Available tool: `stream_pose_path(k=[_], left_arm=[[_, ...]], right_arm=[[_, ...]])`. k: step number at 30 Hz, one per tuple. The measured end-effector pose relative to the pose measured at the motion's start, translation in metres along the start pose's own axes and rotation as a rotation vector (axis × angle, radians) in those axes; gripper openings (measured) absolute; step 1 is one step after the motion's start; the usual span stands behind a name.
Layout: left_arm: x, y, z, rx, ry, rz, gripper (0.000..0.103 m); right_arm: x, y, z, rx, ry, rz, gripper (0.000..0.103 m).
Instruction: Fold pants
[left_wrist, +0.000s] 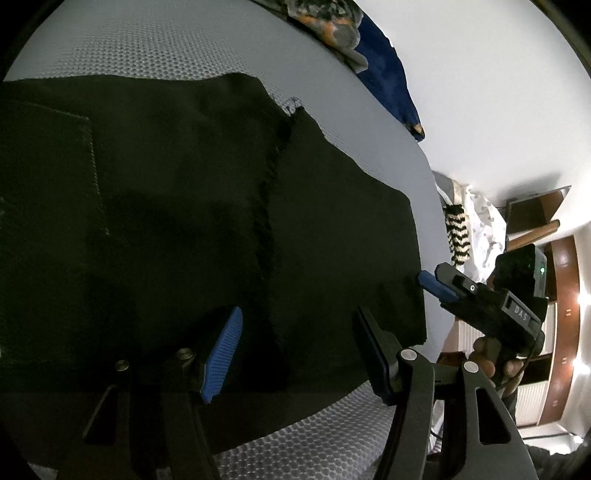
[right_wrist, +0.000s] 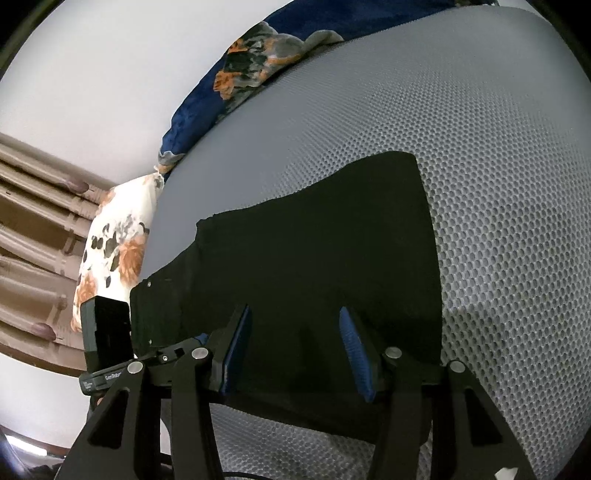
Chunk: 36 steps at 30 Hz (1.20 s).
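Lying flat beneath both open grippers, left gripper (left_wrist: 295, 350) and right gripper (right_wrist: 295, 350): black pants (right_wrist: 314, 251).

The pants (left_wrist: 177, 206) are seen as plain black, with pale stitching at a pocket. A grey honeycomb mesh pattern is shown on the bed (right_wrist: 480, 155). At the bed's far edge, a navy blanket (right_wrist: 258, 74) printed with orange and grey flowers is seen, and a white pillow (right_wrist: 114, 251) with orange and black blooms. Blue ribbed pads are carried by the black left tool (left_wrist: 295, 343) and right tool (right_wrist: 295, 347).
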<state>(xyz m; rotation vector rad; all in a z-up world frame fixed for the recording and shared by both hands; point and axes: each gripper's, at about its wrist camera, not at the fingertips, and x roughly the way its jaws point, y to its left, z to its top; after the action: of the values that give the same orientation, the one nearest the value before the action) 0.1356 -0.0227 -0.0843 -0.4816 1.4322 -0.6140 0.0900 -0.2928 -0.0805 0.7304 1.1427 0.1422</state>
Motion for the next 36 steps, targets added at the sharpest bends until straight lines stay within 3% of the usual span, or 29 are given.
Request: stream_pose_path(k=[2,3,6,9,15,25,29,32,36], left_arm=[[0.006,-0.003,0.0,-0.003,0.014,-0.009,0.048],[0.012,-0.004,0.0,-0.018,0.037,-0.017,0.037],[0.016,-0.003,-0.002,-0.03,0.039,-0.021,0.028],[0.016,-0.006,-0.002,-0.047,0.029,-0.015,0.006],[-0.006,-0.026,-0.004,0.03,-0.052,0.009,0.005],[0.004,-0.004,-0.018,0.062,-0.012,0.124,0.006],[0.001,-0.02,-0.016,0.174,-0.018,0.225,0.014],[-0.006,-0.034,-0.014,0.274,-0.076,0.319,0.024],[-0.01,-0.054,0.004,0.366,-0.159,0.349,0.031]], right_arm=[[0.0,-0.003,-0.002,0.008,0.002,0.0,0.048],[0.0,-0.004,-0.003,0.012,0.003,0.002,0.048],[0.0,-0.007,-0.007,0.016,0.003,-0.003,0.048],[0.0,-0.008,-0.012,0.012,0.006,-0.018,0.048],[-0.002,0.001,-0.02,-0.041,0.002,-0.075,0.048],[0.014,0.006,-0.035,-0.149,0.028,-0.234,0.047],[0.015,0.011,-0.03,-0.18,0.035,-0.26,0.047],[0.012,0.016,-0.015,-0.203,-0.002,-0.277,0.047],[0.011,0.022,0.015,-0.238,-0.063,-0.315,0.047]])
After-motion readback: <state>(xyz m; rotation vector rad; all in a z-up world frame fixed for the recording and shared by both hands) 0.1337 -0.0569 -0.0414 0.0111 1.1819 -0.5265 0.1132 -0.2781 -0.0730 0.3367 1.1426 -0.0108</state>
